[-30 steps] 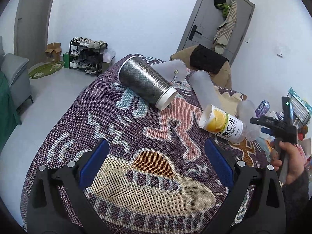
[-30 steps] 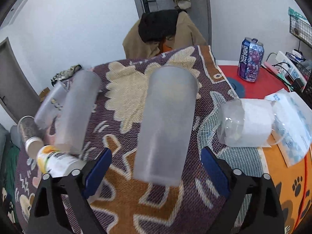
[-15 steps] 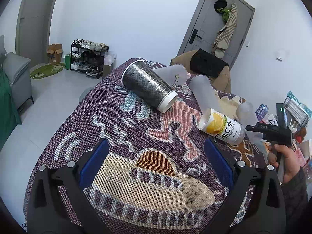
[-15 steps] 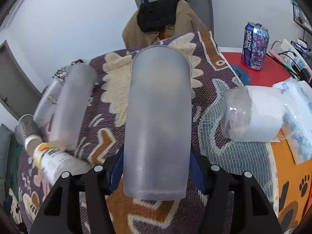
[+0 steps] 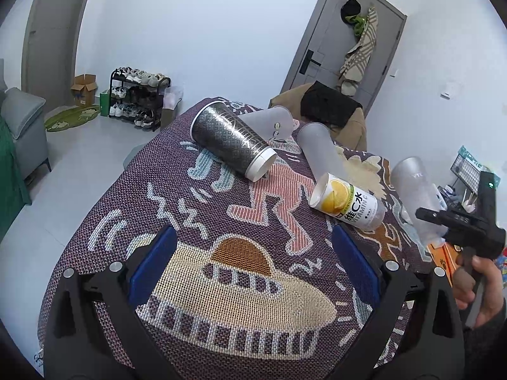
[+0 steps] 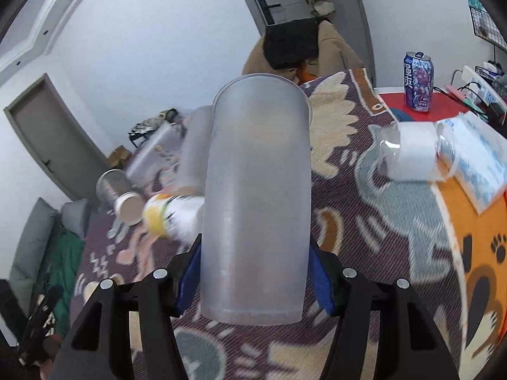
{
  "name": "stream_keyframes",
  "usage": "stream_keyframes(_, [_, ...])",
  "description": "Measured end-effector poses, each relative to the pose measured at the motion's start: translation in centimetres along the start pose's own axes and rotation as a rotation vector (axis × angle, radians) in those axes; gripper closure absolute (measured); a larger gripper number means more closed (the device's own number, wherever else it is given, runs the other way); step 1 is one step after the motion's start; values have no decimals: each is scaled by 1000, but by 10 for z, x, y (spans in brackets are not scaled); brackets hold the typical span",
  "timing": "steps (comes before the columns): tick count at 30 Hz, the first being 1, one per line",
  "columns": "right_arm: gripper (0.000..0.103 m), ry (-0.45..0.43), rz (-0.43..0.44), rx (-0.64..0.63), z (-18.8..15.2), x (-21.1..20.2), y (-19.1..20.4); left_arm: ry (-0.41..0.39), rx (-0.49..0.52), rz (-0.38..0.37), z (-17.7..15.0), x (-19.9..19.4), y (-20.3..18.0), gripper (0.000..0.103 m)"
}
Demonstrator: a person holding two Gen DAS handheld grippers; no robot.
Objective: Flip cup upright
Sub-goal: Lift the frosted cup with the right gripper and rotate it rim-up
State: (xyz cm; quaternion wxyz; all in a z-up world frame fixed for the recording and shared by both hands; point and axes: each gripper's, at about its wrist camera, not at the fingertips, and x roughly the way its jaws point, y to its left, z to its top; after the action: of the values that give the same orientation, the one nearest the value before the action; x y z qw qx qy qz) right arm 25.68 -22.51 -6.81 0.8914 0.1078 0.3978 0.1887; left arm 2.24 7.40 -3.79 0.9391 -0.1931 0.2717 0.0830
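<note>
My right gripper [image 6: 255, 280] is shut on a tall frosted plastic cup [image 6: 256, 196] and holds it lifted and tilted above the patterned cloth; the cup [image 5: 415, 190] and the right gripper [image 5: 443, 221] also show at the right in the left wrist view. My left gripper [image 5: 253, 262] is open and empty, low over the near part of the cloth. Lying on their sides on the cloth are a dark patterned metal cup [image 5: 231, 141], two more frosted cups [image 5: 320, 148] [image 5: 272, 120] and a yellow-labelled vitamin C cup [image 5: 347, 201].
The patterned cloth [image 5: 196, 209] covers the table. A wrapped paper roll [image 6: 408, 152] and a tissue pack [image 6: 475, 155] lie at the right. A drink can [image 6: 418, 80] stands on a red surface beyond. A chair with a jacket [image 6: 294, 47] stands behind the table.
My right gripper has shut on the frosted cup and lifted it off the cloth, tilting it. My left gripper has stayed open, drawing back slightly.
</note>
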Motion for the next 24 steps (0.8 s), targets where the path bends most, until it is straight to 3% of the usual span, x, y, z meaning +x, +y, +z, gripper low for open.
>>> stream_keyframes(11, [44,10,53,-58,-55,-36,44,-19,-22,2,0,-11,9,6])
stream_keyframes(24, [44,81,87,-68,-113,-27,68,47,-10,-19,-10,-6,11,6])
